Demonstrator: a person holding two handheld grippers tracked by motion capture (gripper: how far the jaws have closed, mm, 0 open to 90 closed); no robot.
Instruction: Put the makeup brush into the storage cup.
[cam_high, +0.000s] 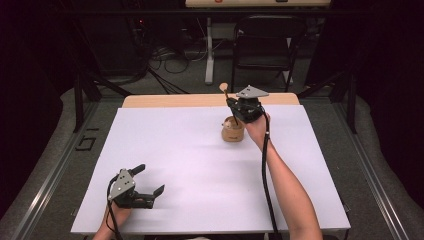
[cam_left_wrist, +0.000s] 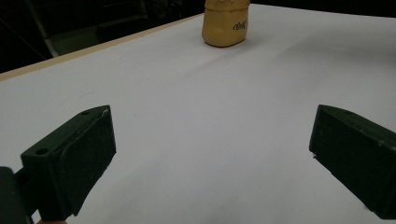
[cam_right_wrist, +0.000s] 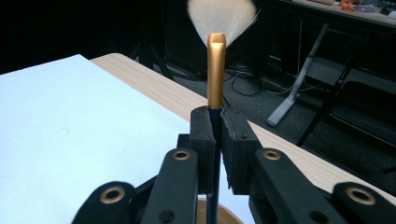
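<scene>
A makeup brush (cam_right_wrist: 216, 70) is clamped upright by its dark handle in the right gripper (cam_high: 235, 107), directly above a tan holder (cam_high: 233, 129), seemingly for insertion. The left gripper (cam_high: 145, 185) is rested near the table's (cam_high: 200, 170) front edge, jaws apart, empty.

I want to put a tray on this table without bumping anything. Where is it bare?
The white table is bare across its middle and left, between the left gripper near the front edge and the tan holder at the back. It is crowded only around the holder, where the right gripper holds a brush.
</scene>
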